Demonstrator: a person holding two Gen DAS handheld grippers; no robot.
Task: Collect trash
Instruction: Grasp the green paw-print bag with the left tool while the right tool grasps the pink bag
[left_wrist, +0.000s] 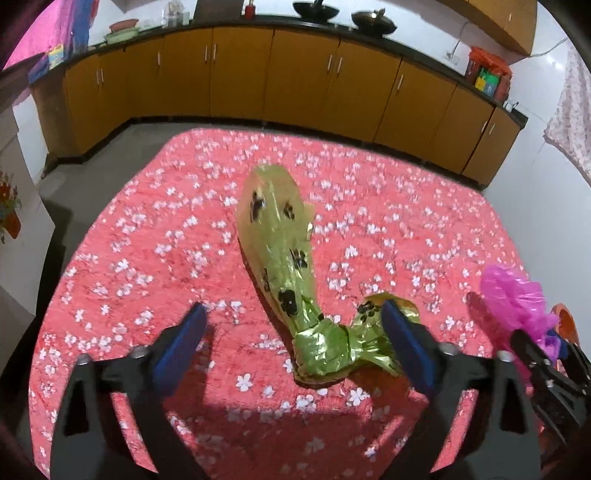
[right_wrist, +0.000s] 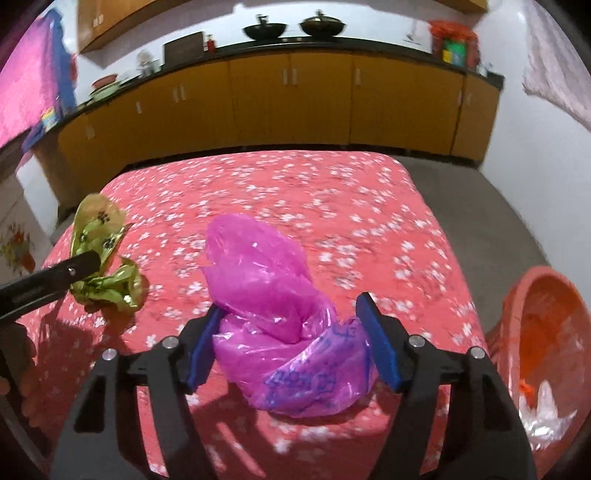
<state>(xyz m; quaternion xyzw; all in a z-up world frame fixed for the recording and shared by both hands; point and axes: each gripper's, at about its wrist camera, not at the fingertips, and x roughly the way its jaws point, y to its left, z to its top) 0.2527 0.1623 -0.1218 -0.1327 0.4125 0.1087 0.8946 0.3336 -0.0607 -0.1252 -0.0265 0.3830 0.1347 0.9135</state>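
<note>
A crumpled green-gold foil wrapper (left_wrist: 284, 266) with black paw prints lies on the red flowered tablecloth (left_wrist: 147, 229). My left gripper (left_wrist: 293, 325) is open, its blue pads (left_wrist: 404, 343) on either side of the wrapper's near end. A pink plastic bag (right_wrist: 277, 314) lies between the blue pads (right_wrist: 376, 343) of my right gripper (right_wrist: 288, 317), which is open around it. In the right wrist view the wrapper (right_wrist: 103, 258) and the left gripper's finger sit at the left. In the left wrist view the pink bag (left_wrist: 517, 295) shows at the right.
An orange bin (right_wrist: 543, 332) with clear plastic inside stands off the table's right edge. Yellow kitchen cabinets (left_wrist: 295, 74) with a dark counter and pans run along the far wall. Grey floor surrounds the table.
</note>
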